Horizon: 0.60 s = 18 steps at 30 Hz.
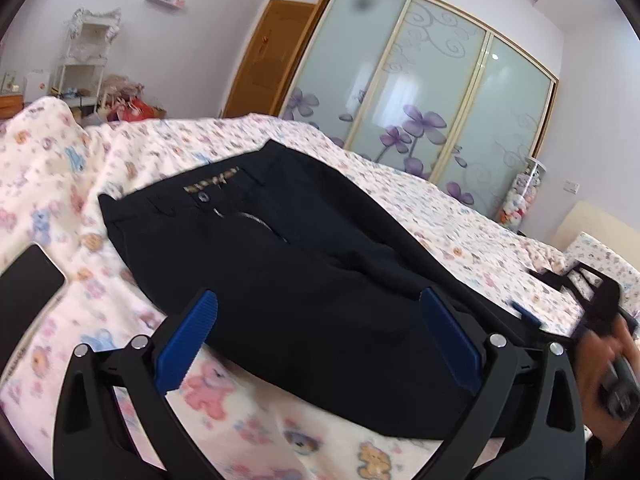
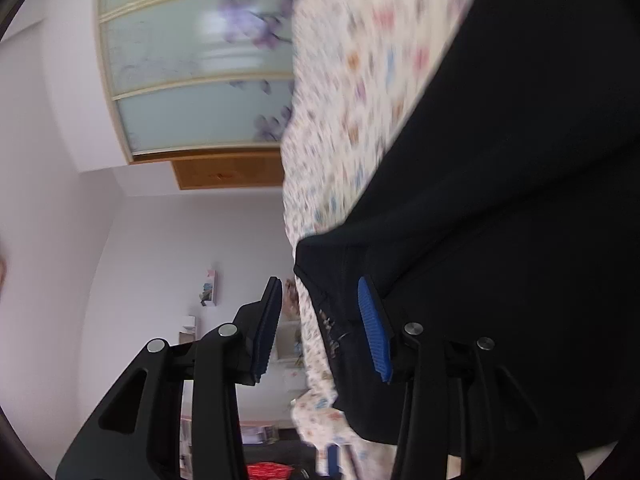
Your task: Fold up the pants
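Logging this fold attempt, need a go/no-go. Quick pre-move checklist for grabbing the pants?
1. Left hand-held gripper open: ok, jaws wide apart above the pants.
2. Right hand-held gripper open: ok, nothing between the pads.
3. Pants laid flat on the bedspread: ok, waistband and button face up, some wrinkles.
4. Either gripper already holding fabric: not ok, neither does.
5. Phone clear of the pants: ok, it lies beside them, apart.
6. Leg ends aligned: cannot tell, out of view.
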Tool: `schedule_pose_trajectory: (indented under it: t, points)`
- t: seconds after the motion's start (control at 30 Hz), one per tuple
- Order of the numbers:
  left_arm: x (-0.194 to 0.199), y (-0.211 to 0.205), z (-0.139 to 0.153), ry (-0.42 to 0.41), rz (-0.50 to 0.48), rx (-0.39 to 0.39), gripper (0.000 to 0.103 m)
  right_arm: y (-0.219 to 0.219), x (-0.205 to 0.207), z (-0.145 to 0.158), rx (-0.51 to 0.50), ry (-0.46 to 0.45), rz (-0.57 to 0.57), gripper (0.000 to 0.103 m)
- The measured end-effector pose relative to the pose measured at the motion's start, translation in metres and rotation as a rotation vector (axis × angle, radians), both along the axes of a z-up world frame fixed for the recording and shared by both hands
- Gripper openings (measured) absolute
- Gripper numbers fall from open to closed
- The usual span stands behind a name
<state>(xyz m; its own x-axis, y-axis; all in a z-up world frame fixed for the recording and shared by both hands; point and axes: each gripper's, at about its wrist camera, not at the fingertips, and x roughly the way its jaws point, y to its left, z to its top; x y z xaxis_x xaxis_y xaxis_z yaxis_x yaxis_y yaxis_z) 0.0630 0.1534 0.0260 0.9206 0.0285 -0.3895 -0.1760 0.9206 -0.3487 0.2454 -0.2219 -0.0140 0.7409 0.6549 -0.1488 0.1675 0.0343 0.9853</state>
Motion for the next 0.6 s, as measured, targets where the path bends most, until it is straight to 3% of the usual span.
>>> schedule_pose_trajectory:
  t: [0.2,0.3,0.37,0.43,0.5,0.6]
  points:
    - [-0.006,0.0,0.009,-0.038,0.008,0.072,0.101,0.015,0.039,-0.037,0.049,0.167,-0.073,0.043]
    - [-0.006,0.002,0.011,-0.044,0.01,0.065,0.101,0.017,0.039,-0.05,0.073,0.191,-0.109,0.043]
    - [-0.005,0.002,0.009,-0.042,0.001,0.049,0.101,0.014,0.041,-0.052,0.068,0.204,-0.14,0.036]
    - [-0.004,0.001,0.008,-0.043,-0.017,0.04,0.101,0.013,0.043,-0.057,0.07,0.214,-0.16,0.009]
    - [-0.004,0.001,0.006,-0.029,-0.044,0.046,0.101,0.019,0.049,-0.056,0.034,0.159,-0.147,0.005]
    - [0.005,0.002,0.005,0.031,-0.113,0.027,0.101,0.026,0.035,-0.038,-0.076,0.006,-0.086,0.004]
